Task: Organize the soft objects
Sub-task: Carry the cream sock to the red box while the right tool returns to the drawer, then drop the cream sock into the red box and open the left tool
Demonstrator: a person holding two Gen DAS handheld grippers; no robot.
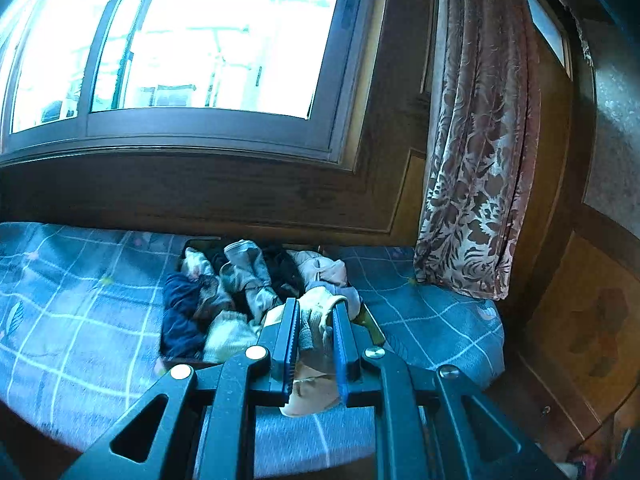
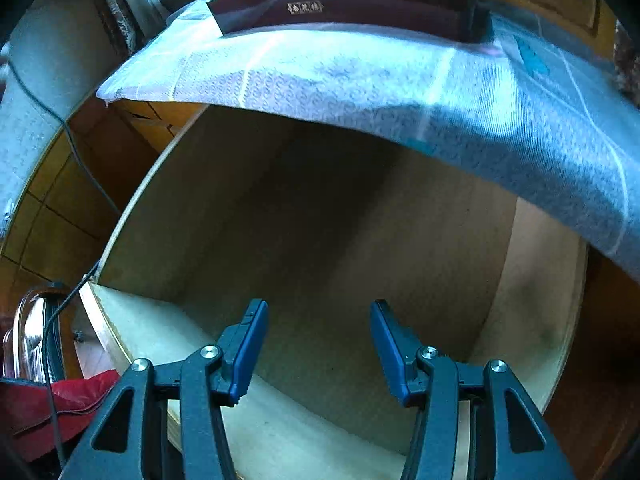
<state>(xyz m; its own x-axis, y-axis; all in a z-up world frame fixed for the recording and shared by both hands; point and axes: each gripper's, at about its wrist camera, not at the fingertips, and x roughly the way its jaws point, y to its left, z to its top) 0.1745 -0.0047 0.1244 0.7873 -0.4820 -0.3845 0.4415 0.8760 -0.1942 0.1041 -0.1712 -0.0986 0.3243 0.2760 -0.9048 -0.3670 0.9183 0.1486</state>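
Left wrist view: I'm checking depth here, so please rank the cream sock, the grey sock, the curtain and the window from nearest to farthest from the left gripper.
1. Cream sock: between the fingers of the left gripper.
2. Grey sock: just beyond, left of centre, in the box pile.
3. Curtain: right, hanging onto the bedspread.
4. Window: above, on the back wall.

The right gripper [image 2: 319, 320] is seen at six o'clock, its jaws spread wide over an open wooden drawer [image 2: 532, 320]. A blue checked cloth [image 2: 360, 80] is draped at twelve o'clock, with a dark box [image 2: 348, 4] set on it. A red cushion [image 2: 60, 404] is seen at eight o'clock.
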